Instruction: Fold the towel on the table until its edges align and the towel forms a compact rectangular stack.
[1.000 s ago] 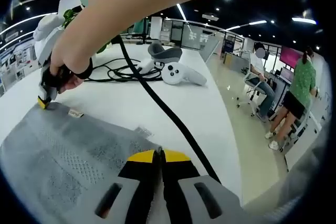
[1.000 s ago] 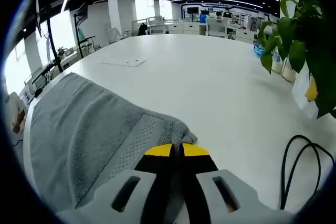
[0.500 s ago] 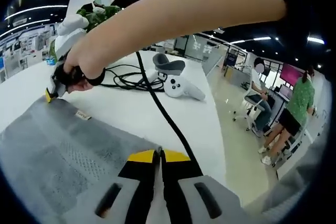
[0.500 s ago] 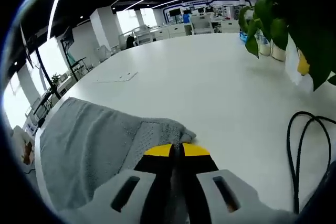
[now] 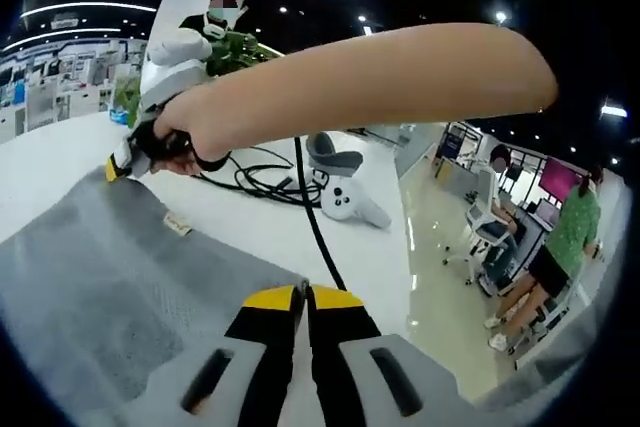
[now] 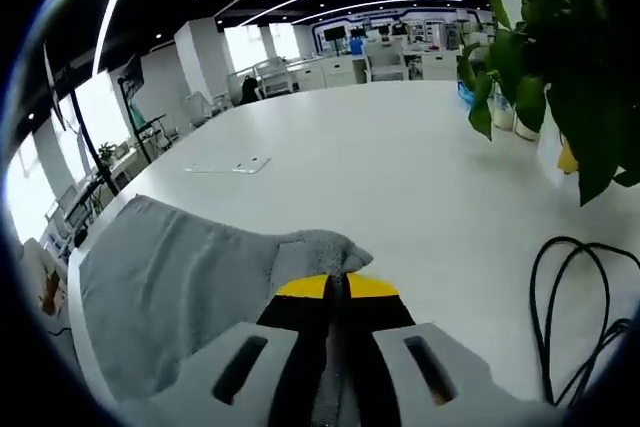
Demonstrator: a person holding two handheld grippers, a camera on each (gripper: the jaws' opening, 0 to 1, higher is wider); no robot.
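While both claws are pinched tight on cloth, we see the grey towel [image 5: 120, 277] spread over the white table [image 5: 250, 222], lifted at two corners. L gripper [image 5: 302, 297]: yellow-tipped black jaws pressed together w/ towel edge clamped between them, near the table's edge by the aisle. R gripper [image 6: 336, 287]: same yellow tips, jaws closed on a bunched towel corner that humps up just ahead of them.

Towel is terry, soft nap, w/ a woven dotted band across it; small pale label [image 5: 177, 225] at its hem in left gripper view. Table top smooth, glossy, broad.

Left gripper view also gives us the person's bare forearm [image 5: 380, 77] reaching across, hand [image 5: 170, 142] wrapped round the other gripper, its yellow tip at the towel's far corner. Beyond that: black cable [image 5: 312, 227] looping over the table, a white rounded controller [image 5: 345, 205], a grey curved headset-like piece [image 5: 333, 152], ppl by the chairs off the table's side.

Right gripper view gives us instead a leafy green plant [image 6: 560, 47] near the table's edge, a thin flat white sheet [image 6: 228, 166] lying well apart from the towel, a black cable loop [image 6: 575, 317]
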